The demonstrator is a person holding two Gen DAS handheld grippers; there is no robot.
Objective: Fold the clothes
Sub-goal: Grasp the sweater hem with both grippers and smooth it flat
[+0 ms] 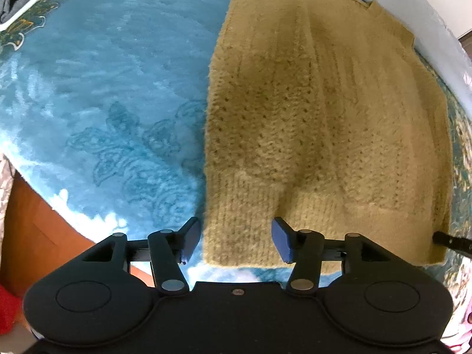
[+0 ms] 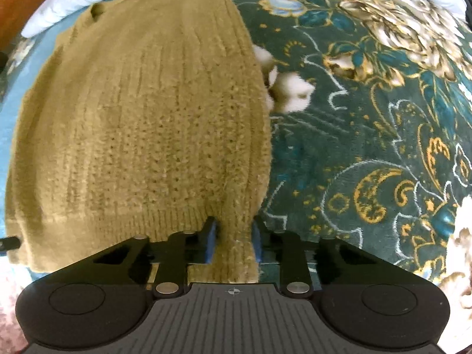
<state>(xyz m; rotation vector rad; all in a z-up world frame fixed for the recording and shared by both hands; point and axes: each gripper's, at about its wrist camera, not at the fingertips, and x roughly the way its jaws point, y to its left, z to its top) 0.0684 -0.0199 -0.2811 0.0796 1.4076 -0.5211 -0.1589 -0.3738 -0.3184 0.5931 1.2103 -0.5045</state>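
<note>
In the left wrist view, the mustard-yellow chunky knitted sweater (image 1: pixel 324 124) is lying flat on the plush teal blanket with the floral pattern (image 1: pixel 103 88), its ribbed hem (image 1: pixel 250 230) nearest the camera and its neck end reaching toward a pale blue pillow (image 1: pixel 413 8) at the far side. The left tool (image 1: pixel 234 240) is hovering with its blue pads spread wide, straddling the hem's left corner without gripping it; whether the pads are touching the knit cannot be told. The tip of another black tool is showing at the hem's right corner. In the right wrist view, the right tool (image 2: pixel 233 242) is pinching a bunched fold of the sweater's (image 2: pixel 141 124) hem at its right corner between nearly closed pads, with the patterned blanket (image 2: pixel 368 132) stretching away to the right. The knit is looking soft, thick and floppy, fairly light but likely to sag and stretch, so taking both hem corners through the firmer ribbing seems the surest hold.
</note>
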